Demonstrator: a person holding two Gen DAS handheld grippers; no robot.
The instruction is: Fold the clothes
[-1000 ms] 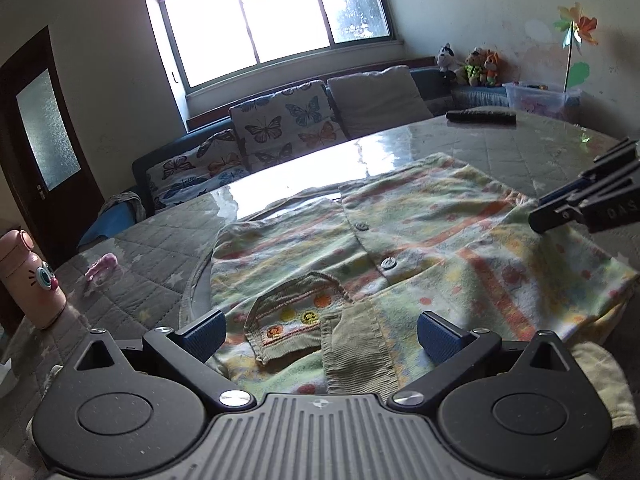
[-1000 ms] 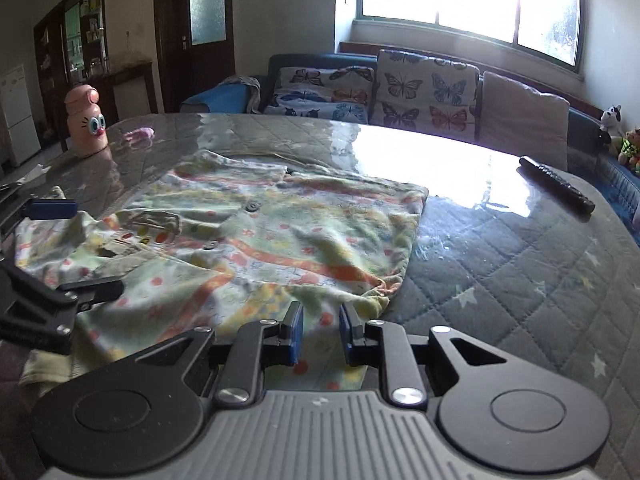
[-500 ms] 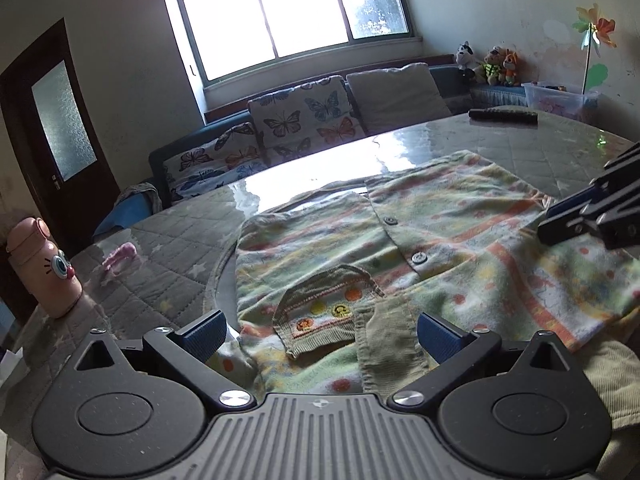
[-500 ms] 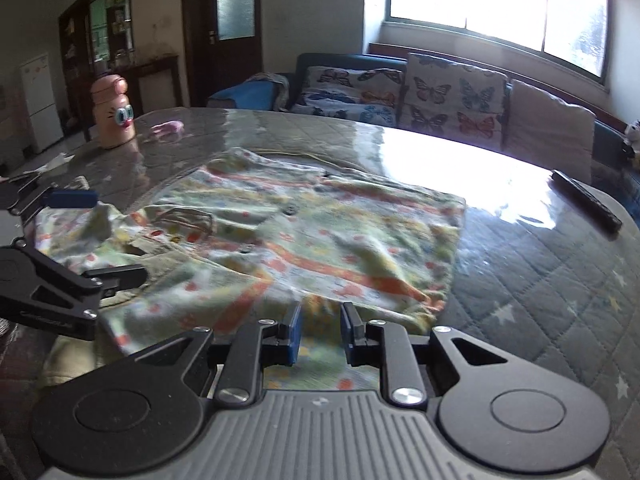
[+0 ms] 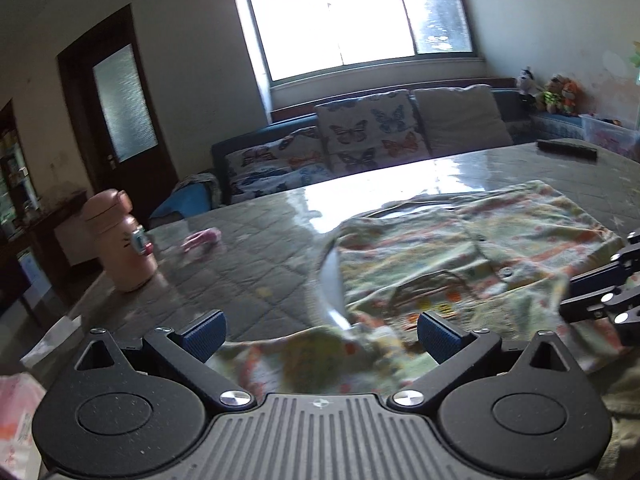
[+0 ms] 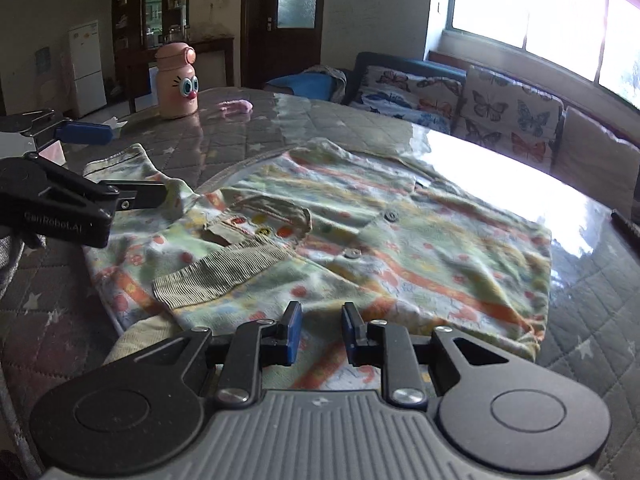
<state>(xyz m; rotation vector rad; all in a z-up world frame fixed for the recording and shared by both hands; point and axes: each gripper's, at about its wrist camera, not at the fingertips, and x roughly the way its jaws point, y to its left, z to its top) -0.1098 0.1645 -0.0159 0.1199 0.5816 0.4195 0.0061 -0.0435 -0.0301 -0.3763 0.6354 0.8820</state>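
A small patterned child's shirt (image 6: 360, 240) with buttons, a chest pocket and corduroy trim lies spread on the quilted table; it also shows in the left wrist view (image 5: 460, 256). My left gripper (image 5: 320, 328) is open, with the shirt's near left edge between its fingers. It appears at the left of the right wrist view (image 6: 100, 164). My right gripper (image 6: 318, 332) is partly open over the shirt's near hem with no cloth between its pads. It shows at the right edge of the left wrist view (image 5: 600, 292).
A pink cartoon bottle (image 6: 176, 80) and a small pink object (image 6: 236, 107) stand at the far left of the table (image 6: 600, 280). A black remote (image 5: 566, 149) lies at the far right. A sofa with butterfly cushions (image 5: 360, 140) is behind the table.
My left gripper has swung left toward the shirt's left edge; the view is blurred. My right gripper's jaws have opened slightly and it has shifted left along the hem.
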